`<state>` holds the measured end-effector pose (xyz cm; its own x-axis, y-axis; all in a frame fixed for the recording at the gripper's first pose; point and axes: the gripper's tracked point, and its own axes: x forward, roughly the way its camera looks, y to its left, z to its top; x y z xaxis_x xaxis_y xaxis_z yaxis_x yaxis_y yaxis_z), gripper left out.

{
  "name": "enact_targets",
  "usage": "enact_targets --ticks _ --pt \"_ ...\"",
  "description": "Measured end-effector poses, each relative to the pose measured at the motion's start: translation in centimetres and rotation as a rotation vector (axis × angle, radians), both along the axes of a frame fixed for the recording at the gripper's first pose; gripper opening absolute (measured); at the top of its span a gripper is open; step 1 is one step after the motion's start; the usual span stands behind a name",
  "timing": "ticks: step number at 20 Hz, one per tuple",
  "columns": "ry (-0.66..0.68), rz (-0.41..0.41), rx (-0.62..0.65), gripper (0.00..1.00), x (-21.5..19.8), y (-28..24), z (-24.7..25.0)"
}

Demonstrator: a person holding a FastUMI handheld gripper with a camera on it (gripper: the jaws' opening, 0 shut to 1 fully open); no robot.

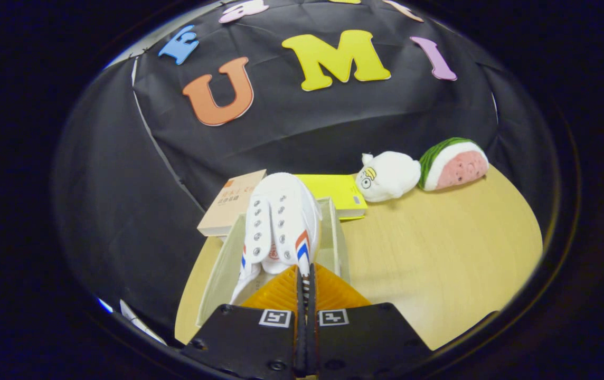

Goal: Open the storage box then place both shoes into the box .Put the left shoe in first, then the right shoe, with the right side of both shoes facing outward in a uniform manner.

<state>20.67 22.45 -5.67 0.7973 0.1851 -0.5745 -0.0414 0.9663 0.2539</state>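
The gripper (305, 279) was observed nearly closed, its two fingers pinching the heel edge of a white canvas shoe (280, 224) with red and blue side stripes. The shoe hung toe-forward over the open translucent storage box (337, 232) on the wooden counter (439, 253). Beyond the box lay a tan book (228, 203) and a yellow book (341, 192). Further right sat a white plush toy (389, 176), touching a watermelon-slice plush (454, 163).

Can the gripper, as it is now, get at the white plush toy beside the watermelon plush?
Probably not yet: the gripper has its jaws shut on the heel of the white canvas shoe over the clear storage box. The path across the bare table to the white plush toy looks free.
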Motion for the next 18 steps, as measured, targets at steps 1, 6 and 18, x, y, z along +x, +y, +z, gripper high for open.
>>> enact_targets --ticks 1,6,18 --pt "-0.003 -0.010 -0.017 0.06 0.4 0.1 -0.6" --pt "0.012 -0.067 -0.106 0.06 0.9 0.1 -3.7" --pt "-0.200 -0.074 -0.108 0.66 -1.1 0.2 0.4"
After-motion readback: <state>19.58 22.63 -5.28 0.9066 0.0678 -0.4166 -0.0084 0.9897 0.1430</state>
